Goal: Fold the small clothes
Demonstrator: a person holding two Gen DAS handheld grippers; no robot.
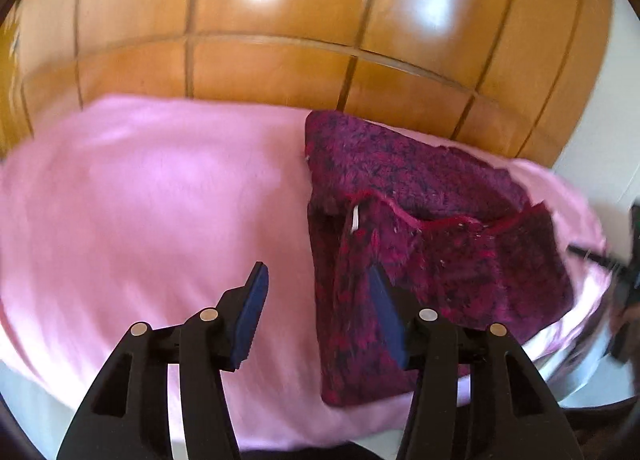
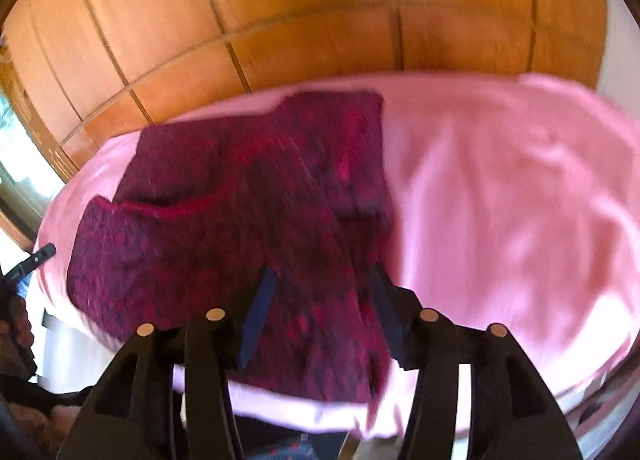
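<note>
**Both tongs open, garment lying folded between your hands**

Your left tongs [image 1: 316,292] stand open with nothing pinched; the right blue pad overlaps the garment's left edge in view, but you cannot tell whether it touches. Your right tongs [image 2: 320,292] also stand open, hanging over the near part of the maroon knitted garment [image 1: 420,220], with no cloth clamped between the pads.

The garment lies on the pink cover [image 1: 140,200], towards its right edge as the left camera sees it and towards its left edge in the right camera's view, so it sits between your two hands. It looks partly folded already, with a red trimmed edge [image 1: 424,222] running across the middle. Its long axis seems to run from the near edge of the cover towards the wooden panelling [image 1: 280,60] behind. Your right hand appears more squarely over it, so that hand looks better placed for the next fold
</note>
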